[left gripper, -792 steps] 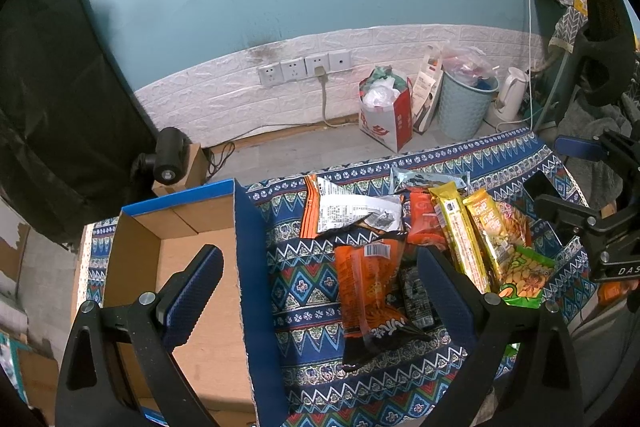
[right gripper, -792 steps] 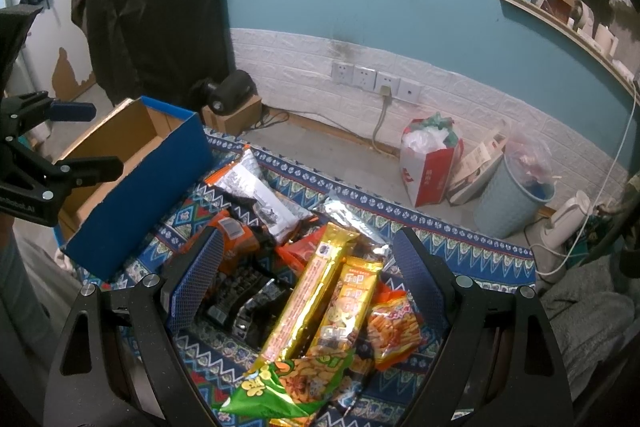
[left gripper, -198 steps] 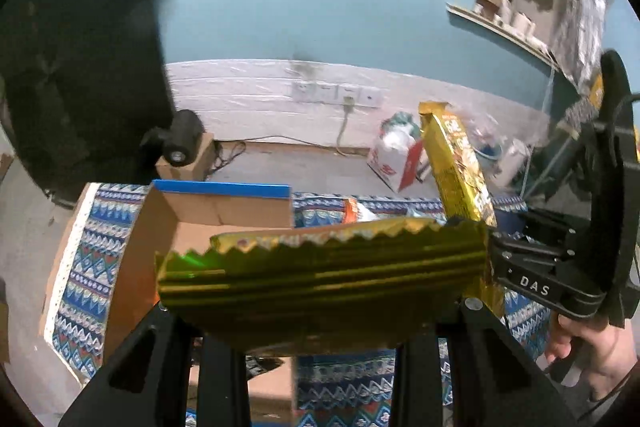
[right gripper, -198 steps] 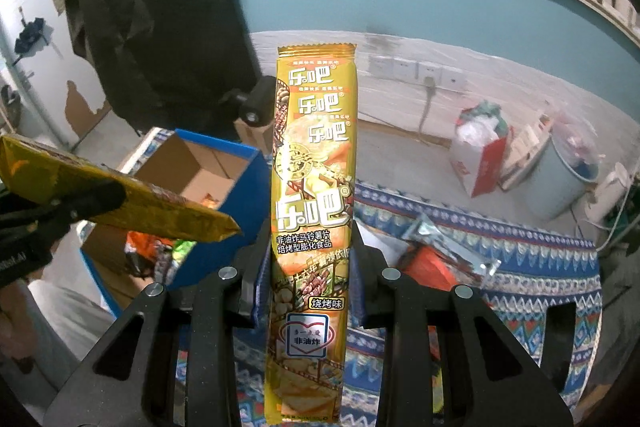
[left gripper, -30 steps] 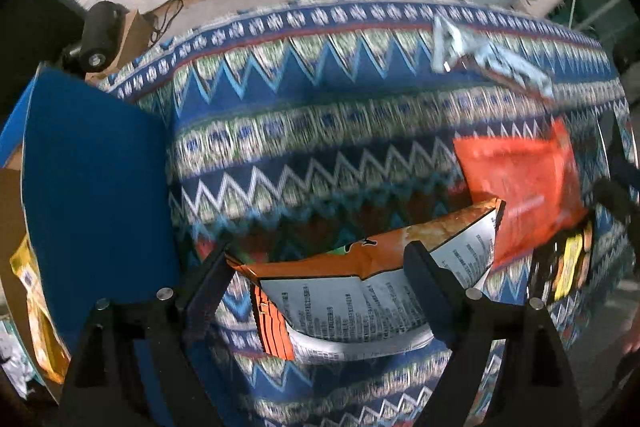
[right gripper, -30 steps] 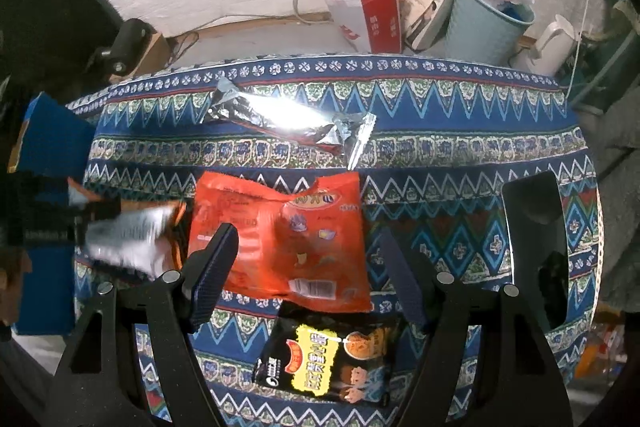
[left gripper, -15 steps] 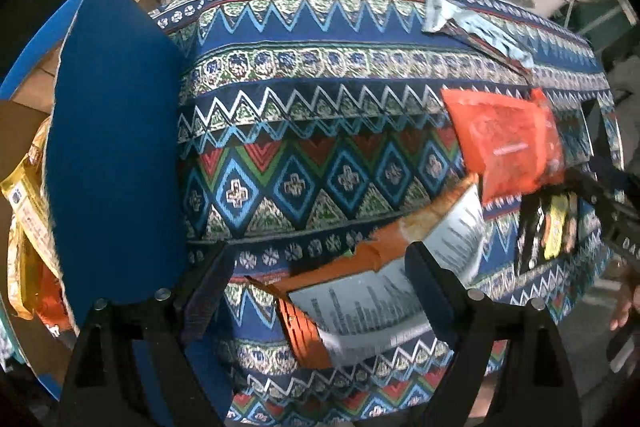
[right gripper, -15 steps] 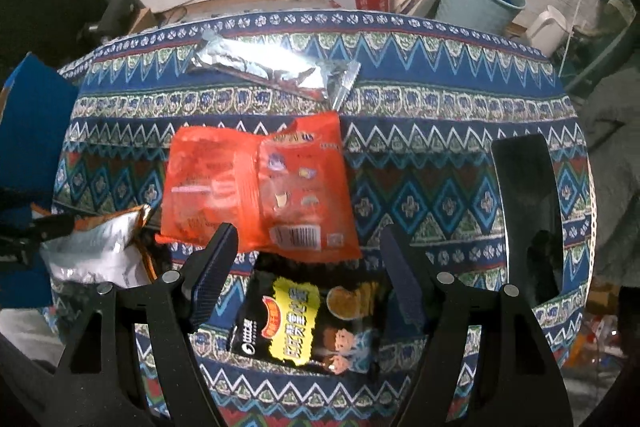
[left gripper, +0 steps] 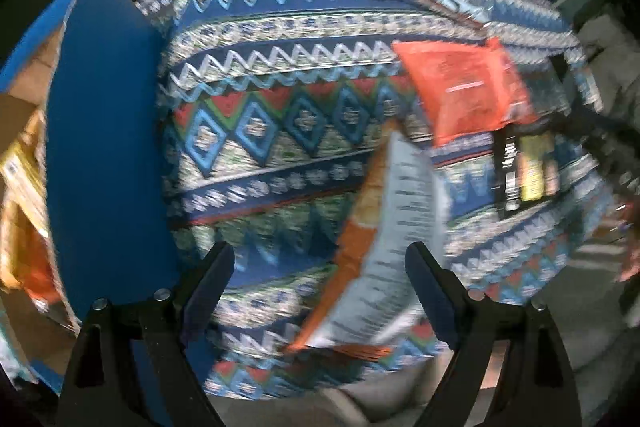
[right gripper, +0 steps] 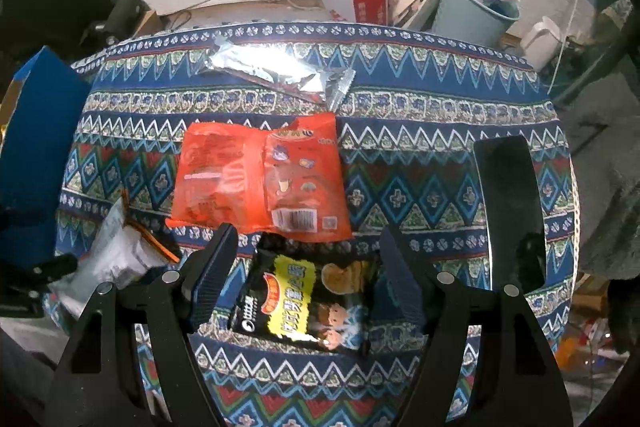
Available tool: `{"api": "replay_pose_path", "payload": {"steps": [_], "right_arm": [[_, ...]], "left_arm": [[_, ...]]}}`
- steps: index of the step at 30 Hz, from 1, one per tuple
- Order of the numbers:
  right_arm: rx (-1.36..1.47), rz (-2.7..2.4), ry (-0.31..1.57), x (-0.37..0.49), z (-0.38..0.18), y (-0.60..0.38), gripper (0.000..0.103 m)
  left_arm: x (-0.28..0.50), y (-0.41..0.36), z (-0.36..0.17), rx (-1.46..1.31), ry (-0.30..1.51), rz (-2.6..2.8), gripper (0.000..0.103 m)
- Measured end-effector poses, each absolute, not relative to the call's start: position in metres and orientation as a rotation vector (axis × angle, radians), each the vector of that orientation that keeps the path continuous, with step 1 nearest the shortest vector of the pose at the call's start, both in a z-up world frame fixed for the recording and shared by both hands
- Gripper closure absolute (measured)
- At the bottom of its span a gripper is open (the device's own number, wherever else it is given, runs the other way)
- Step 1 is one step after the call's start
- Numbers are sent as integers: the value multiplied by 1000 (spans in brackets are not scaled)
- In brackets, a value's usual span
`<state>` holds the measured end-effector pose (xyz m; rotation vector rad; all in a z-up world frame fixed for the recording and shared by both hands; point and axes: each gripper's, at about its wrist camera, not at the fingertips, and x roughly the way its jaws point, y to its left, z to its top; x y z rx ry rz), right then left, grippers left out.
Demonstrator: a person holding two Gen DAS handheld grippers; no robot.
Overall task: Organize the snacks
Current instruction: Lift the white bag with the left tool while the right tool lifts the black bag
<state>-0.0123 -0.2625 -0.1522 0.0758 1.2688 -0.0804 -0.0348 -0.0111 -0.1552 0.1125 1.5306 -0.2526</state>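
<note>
The bag (left gripper: pixel 400 219) sits askew between the left gripper's (left gripper: pixel 316 259) wide jaws, grip unclear, and may drop short of the box (left gripper: pixel 104 147); the right gripper's (right gripper: pixel 304 239) jaws are wide and empty.

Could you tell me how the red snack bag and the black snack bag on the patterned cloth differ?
The red snack bag is larger and lies farther from the camera; the black snack bag is smaller and sits between the right gripper's open jaws. The red bag shows its back with a barcode; the black bag shows yellow lettering and cartoon figures. Both lie flat on the cloth.
</note>
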Motion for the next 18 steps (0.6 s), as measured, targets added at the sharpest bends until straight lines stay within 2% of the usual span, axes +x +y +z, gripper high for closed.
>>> {"api": "replay_pose_path", "payload": {"steps": [6, 14, 18], "right_arm": [[71, -83, 1275, -23, -152, -267, 31], [88, -67, 1285, -36, -153, -283, 30], [83, -99, 1296, -34, -159, -292, 30]], "left_arm": [[-28, -36, -158, 18, 1551, -321, 14], [-30, -78, -192, 264, 1592, -333, 14], [-30, -89, -213, 299, 1596, -305, 14]]}}
